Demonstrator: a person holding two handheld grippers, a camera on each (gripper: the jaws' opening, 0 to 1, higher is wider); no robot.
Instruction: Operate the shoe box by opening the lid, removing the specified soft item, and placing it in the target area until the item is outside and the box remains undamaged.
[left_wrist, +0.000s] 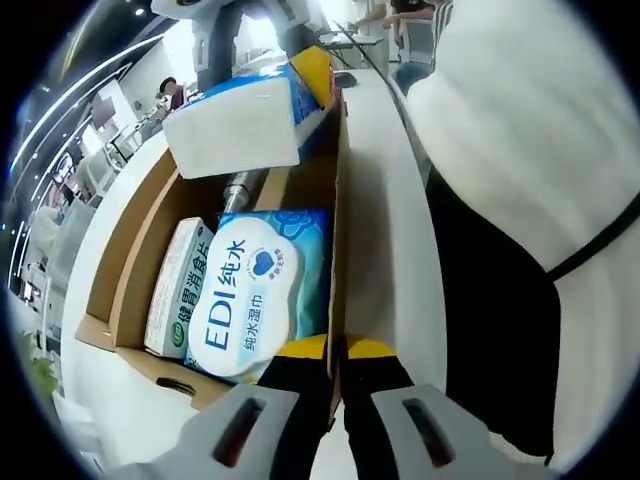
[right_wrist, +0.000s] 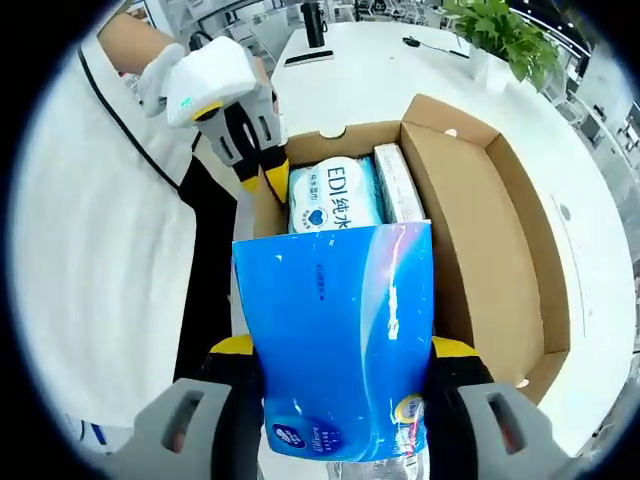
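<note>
The open cardboard shoe box (left_wrist: 135, 245) (right_wrist: 490, 230) lies on a white table. Inside it are a blue EDI wet-wipes pack (left_wrist: 255, 290) (right_wrist: 335, 195) and a slim white carton (left_wrist: 180, 285) (right_wrist: 400, 185). My right gripper (right_wrist: 345, 360) is shut on a soft blue-and-white tissue pack (right_wrist: 335, 330) (left_wrist: 240, 120), held above the box's near end with a yellow pad on each side. My left gripper (left_wrist: 336, 352) (right_wrist: 268, 178) is shut on the top edge of the box's side wall, next to the wipes.
A person in a white top with a black strap (left_wrist: 560, 200) (right_wrist: 90, 250) stands close along the box's side. A metal cylinder (left_wrist: 240, 185) lies in the box under the tissue pack. A potted plant (right_wrist: 500, 30) and a dark bottle (right_wrist: 312, 22) stand farther along the table (right_wrist: 370, 75).
</note>
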